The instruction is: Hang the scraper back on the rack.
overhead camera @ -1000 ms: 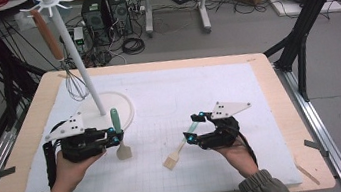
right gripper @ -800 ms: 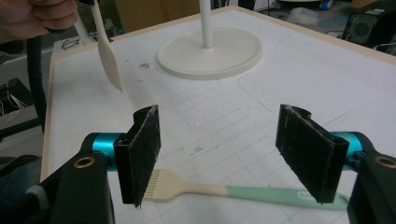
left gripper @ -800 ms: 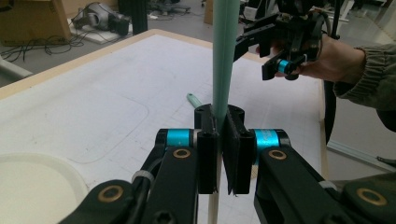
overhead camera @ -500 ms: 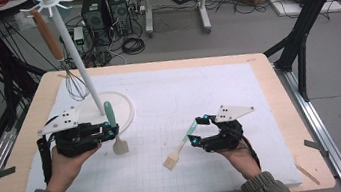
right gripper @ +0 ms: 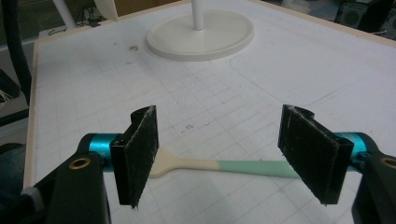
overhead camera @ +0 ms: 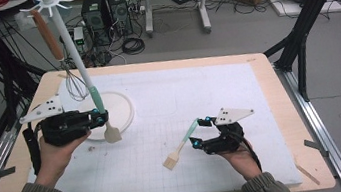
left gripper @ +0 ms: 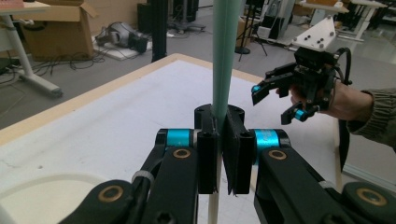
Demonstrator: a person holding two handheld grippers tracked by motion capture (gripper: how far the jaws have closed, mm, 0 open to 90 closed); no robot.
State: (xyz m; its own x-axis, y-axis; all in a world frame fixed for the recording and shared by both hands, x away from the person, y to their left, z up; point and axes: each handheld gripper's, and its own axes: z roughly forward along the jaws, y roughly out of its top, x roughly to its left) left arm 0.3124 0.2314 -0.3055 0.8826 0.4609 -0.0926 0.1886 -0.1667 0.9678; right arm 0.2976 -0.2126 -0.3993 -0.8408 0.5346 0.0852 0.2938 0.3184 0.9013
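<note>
My left gripper (overhead camera: 98, 118) is shut on the pale green handle of a spatula (overhead camera: 101, 110), which hangs upright with its cream head (overhead camera: 112, 133) just above the mat. In the left gripper view the jaws (left gripper: 219, 154) pinch that green handle (left gripper: 225, 56). A second spatula (overhead camera: 181, 146) with a green handle and cream head lies flat on the mat. My right gripper (overhead camera: 200, 132) stands open at its handle end. In the right gripper view that spatula (right gripper: 219, 164) lies crosswise beyond the wide-apart pads (right gripper: 140, 149), which do not touch it.
A white rack with a round base (overhead camera: 119, 108) and a tall pole (overhead camera: 70, 44) stands at the back left. A brown-handled whisk (overhead camera: 74, 84) hangs from its hooks. The white gridded mat (overhead camera: 197, 87) covers the wooden table (overhead camera: 278, 86).
My left gripper has risen and drifted left toward the rack, carrying its spatula off the mat. The right gripper and the lying spatula have stayed in place.
</note>
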